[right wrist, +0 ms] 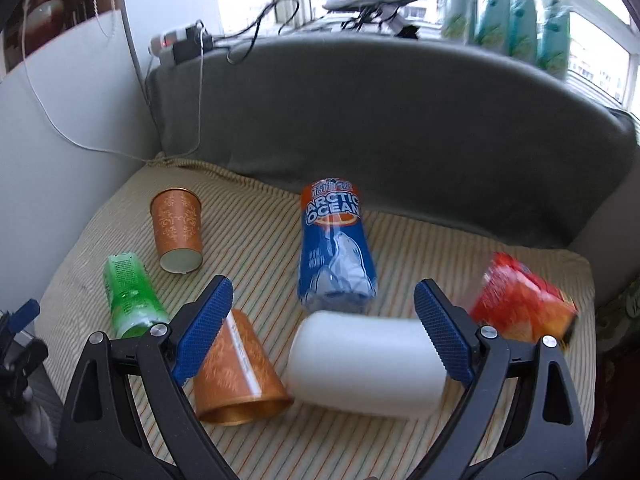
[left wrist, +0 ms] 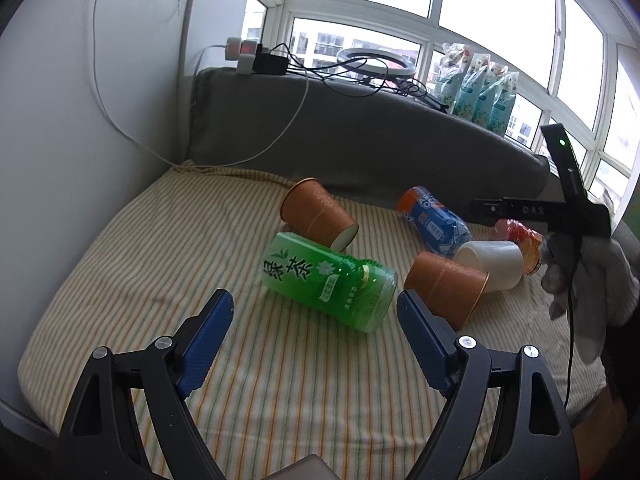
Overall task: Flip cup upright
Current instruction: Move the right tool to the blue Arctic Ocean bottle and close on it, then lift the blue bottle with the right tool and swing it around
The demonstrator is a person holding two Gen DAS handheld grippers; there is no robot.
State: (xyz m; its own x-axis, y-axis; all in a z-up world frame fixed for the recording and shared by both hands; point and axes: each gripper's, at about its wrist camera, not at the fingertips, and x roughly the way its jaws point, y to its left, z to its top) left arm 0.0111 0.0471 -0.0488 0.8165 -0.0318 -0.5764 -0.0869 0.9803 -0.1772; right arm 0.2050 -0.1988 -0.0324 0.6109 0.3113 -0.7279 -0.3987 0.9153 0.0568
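A white cup (right wrist: 366, 362) lies on its side on the striped cushion (right wrist: 256, 240); it also shows in the left wrist view (left wrist: 494, 262). An orange cup (right wrist: 236, 376) lies on its side beside it, also seen from the left (left wrist: 446, 286). A second orange cup (right wrist: 178, 230) lies further back (left wrist: 316, 214). My right gripper (right wrist: 324, 304) is open, its jaws standing either side of the white cup, above it. My left gripper (left wrist: 316, 312) is open and empty, in front of a green tea bottle (left wrist: 328, 280).
A blue Arctic Ocean bottle (right wrist: 336, 244) and a red-orange snack pack (right wrist: 524, 304) lie on the cushion. A grey backrest (right wrist: 400, 120) curves behind. Cables and a power strip (left wrist: 256, 60) sit on the sill, with several pouches (left wrist: 480, 88). A white wall (left wrist: 80, 120) stands left.
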